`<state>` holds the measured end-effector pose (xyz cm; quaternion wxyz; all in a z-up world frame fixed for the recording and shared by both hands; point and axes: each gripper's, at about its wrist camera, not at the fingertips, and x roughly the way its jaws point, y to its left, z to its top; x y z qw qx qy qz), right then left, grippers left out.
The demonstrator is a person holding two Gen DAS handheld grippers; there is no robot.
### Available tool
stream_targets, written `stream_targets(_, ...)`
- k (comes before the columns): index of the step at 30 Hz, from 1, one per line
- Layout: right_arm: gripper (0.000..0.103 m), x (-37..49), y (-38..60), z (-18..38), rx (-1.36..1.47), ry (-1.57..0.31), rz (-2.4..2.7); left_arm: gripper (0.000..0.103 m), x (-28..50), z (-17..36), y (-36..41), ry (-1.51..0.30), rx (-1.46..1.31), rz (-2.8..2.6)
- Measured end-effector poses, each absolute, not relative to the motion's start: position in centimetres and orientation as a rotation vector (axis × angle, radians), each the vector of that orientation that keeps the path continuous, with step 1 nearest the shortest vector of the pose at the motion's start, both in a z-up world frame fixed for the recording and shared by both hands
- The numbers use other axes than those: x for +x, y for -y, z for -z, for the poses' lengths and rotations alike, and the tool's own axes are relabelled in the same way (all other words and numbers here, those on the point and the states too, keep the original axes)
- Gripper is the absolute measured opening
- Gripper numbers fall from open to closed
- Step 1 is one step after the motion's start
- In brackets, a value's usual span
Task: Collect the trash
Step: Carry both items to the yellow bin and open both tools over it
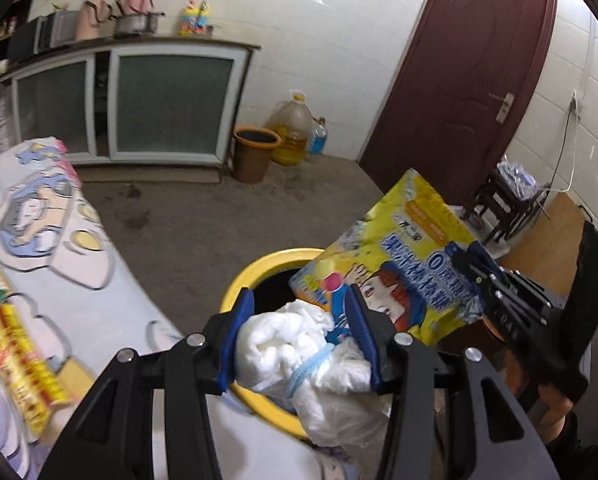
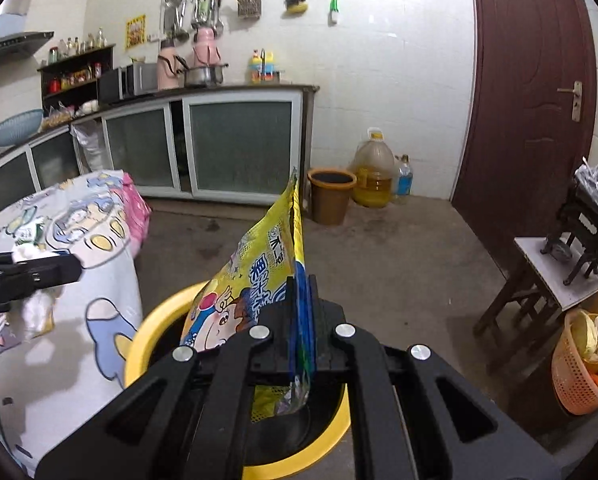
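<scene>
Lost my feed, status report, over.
Left gripper shut on white wad. Right gripper shut on yellow snack bag. Both over yellow bin. Nothing blocking.

Bin beside the table, both grippers above it

The bin [image 2: 139, 336] stands right of the table [image 2: 59, 352]; a wrapper [image 1: 399, 264] and crumpled tissue [image 1: 295, 344] hang over its mouth.

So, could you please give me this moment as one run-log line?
left tool: shut on white plastic bag | right tool: shut on yellow snack wrapper | both above yellow bin
</scene>
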<state>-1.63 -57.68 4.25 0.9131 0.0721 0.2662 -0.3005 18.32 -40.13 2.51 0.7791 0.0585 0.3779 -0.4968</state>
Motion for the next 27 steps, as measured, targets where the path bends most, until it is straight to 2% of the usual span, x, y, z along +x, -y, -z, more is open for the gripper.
stream_targets(6, 0.007, -1.1, 59.0, -2.2, 0.161, -0.603, 0.656, 0.049, 19.1, -0.1, 44.1, -0.875, 0.145, 1.085)
stream_targets(7, 0.01, -1.1, 59.3, -2.0, 0.161, -0.616, 0.667, 0.059, 19.4, 0.1, 43.9, -0.882, 0.135, 1.077)
stream_targets(8, 0.012, -1.0, 59.4, -1.9, 0.161, -0.625, 0.676, 0.077, 19.7, 0.3, 44.0, -0.888, 0.122, 1.074)
stream_targets(9, 0.014, -1.0, 59.8, -1.7, 0.165, -0.636, 0.691, 0.085, 19.9, 0.4, 43.9, -0.889, 0.1, 1.069)
stream_targets(10, 0.021, -1.1, 60.2, -1.5, 0.173, -0.647, 0.699, 0.094, 20.2, 0.4, 43.9, -0.885, 0.085, 1.06)
stream_targets(13, 0.05, -1.7, 60.7, -1.3, 0.202, -0.646, 0.699, 0.095, 20.3, 0.2, 43.3, -0.884, 0.073, 1.051)
stream_targets(21, 0.051, -2.1, 58.4, -2.3, 0.224, -0.63, 0.647, 0.095, 19.8, -2.3, 37.3, -0.773, 0.071, 0.987)
stream_targets(24, 0.057, -2.2, 57.1, -3.0, 0.25, -0.601, 0.604, 0.095, 20.1, -3.6, 33.4, -0.74, 0.047, 0.956)
stream_targets(27, 0.057, -2.0, 54.5, -3.8, 0.226, -0.571, 0.548, 0.095, 20.9, -4.7, 28.7, -0.716, 0.007, 0.907)
